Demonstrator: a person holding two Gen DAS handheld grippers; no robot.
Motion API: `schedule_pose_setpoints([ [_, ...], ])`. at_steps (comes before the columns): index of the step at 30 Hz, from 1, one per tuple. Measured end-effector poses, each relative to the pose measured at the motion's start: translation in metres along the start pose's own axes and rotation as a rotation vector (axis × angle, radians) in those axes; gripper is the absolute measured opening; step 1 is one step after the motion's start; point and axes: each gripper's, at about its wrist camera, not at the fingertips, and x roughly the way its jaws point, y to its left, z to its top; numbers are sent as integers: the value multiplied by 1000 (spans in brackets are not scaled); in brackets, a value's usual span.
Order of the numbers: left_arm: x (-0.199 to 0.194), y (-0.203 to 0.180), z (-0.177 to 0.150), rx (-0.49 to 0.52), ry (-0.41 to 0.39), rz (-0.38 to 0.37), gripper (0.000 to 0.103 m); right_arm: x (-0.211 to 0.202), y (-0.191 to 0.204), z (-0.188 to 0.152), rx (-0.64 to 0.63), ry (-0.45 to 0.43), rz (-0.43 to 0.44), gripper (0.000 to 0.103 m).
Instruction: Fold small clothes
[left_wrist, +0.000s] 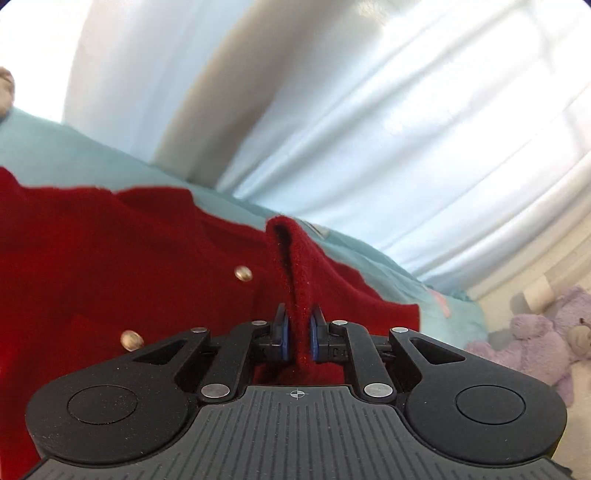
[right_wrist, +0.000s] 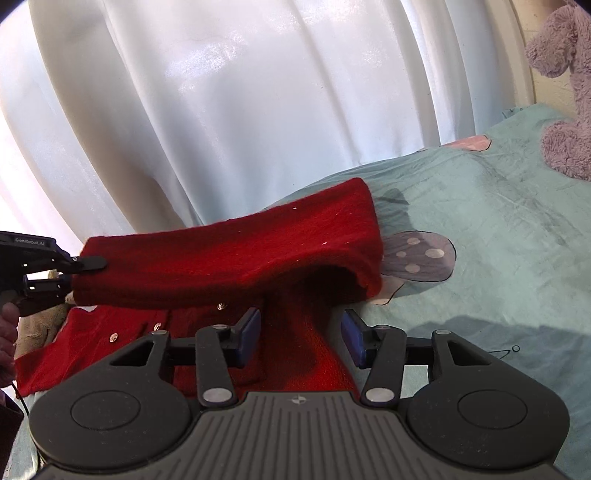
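A small red knitted cardigan (left_wrist: 110, 251) with round metal buttons (left_wrist: 242, 273) lies on a teal bedsheet (left_wrist: 74, 155). My left gripper (left_wrist: 299, 334) is shut on a raised fold of the cardigan's edge. In the right wrist view the left gripper (right_wrist: 88, 264) holds one end of a lifted red sleeve (right_wrist: 236, 254) above the cardigan body (right_wrist: 122, 343). My right gripper (right_wrist: 301, 334) is open, its blue pads (right_wrist: 249, 332) on either side of a red fabric strip, not touching it.
White curtains (right_wrist: 240, 92) hang behind the bed. A purple plush toy (right_wrist: 565, 96) sits at the right on the sheet, also in the left wrist view (left_wrist: 535, 343). A mushroom print (right_wrist: 417, 254) marks the sheet (right_wrist: 498, 221). A beige cloth (right_wrist: 40, 325) lies at the left.
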Motion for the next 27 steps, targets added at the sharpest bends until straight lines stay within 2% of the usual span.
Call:
schedule_pose_setpoints([
  [2,-1,17,3,0,-7,74,13,6,2,2,8,7,12,49],
  [5,8,47,-4,-20,32,167,13,18,4,4,27,31,37,49],
  [7,21,69,-11,-64,68,186,14,26,4,6,41,46,51,49],
  [9,30,88,-19,-124,93,188,16,33,2,9,66,60,63,49],
  [10,34,94,-22,-143,88,183,21,36,2,11,77,66,71,49],
  [11,33,98,-26,-154,61,176,30,40,1,13,88,72,75,49],
  [13,30,103,-25,-192,53,129,34,45,-1,16,113,82,90,49],
  [15,33,104,-22,-212,46,102,27,50,-1,16,150,91,109,49],
  [16,34,104,-20,-216,53,90,13,53,-2,16,176,96,119,49],
  [18,26,94,-15,-196,47,75,12,61,-4,18,228,104,131,48],
  [20,12,85,-8,-161,-1,66,12,68,-6,19,283,107,154,46],
  [23,-14,76,6,-166,-66,40,12,76,-8,20,333,106,166,46],
  [27,-36,77,19,-139,-131,76,12,83,-10,21,362,105,154,46],
])
